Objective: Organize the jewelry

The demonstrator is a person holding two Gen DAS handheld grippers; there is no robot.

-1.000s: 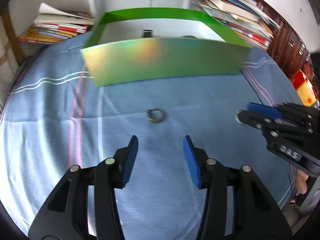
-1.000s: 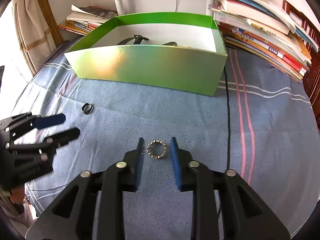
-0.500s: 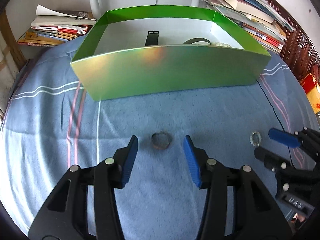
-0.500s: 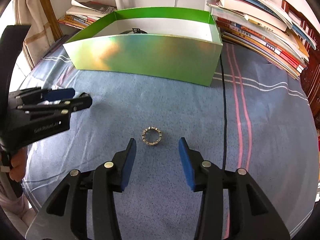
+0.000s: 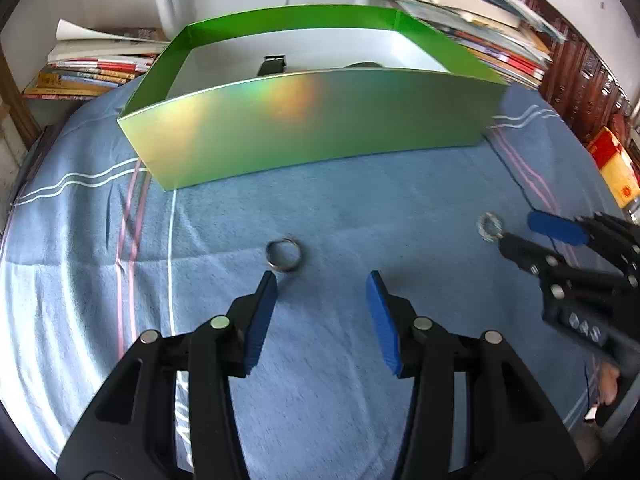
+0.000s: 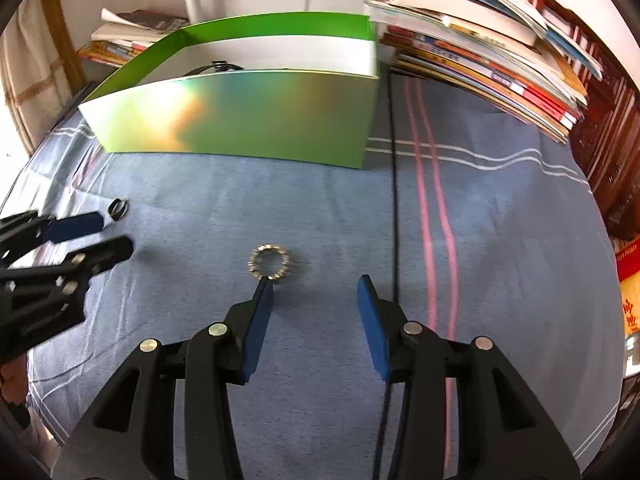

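A plain metal ring [image 5: 283, 255] lies on the blue cloth just ahead of my left gripper's left finger. My left gripper [image 5: 322, 280] is open and empty. A studded silver ring [image 6: 269, 262] lies just ahead of my right gripper's left fingertip. My right gripper [image 6: 316, 282] is open and empty. The studded ring also shows in the left wrist view [image 5: 489, 227], by the right gripper's tips [image 5: 528, 236]. The plain ring shows dark in the right wrist view [image 6: 117, 209], beside the left gripper [image 6: 92, 236]. A green box [image 5: 304, 132] stands behind, with a dark strap [image 5: 272, 65] inside.
Stacks of books [image 6: 480, 52] line the back right and more books [image 5: 92, 72] lie at the back left. A black cable [image 6: 394, 208] runs across the striped blue cloth [image 5: 360, 208] right of the box. A red and yellow packet [image 5: 616, 172] sits at the far right.
Both grippers shifted right relative to their rings, so each ring now lies by the left fingertip. The right gripper opened over the last second.
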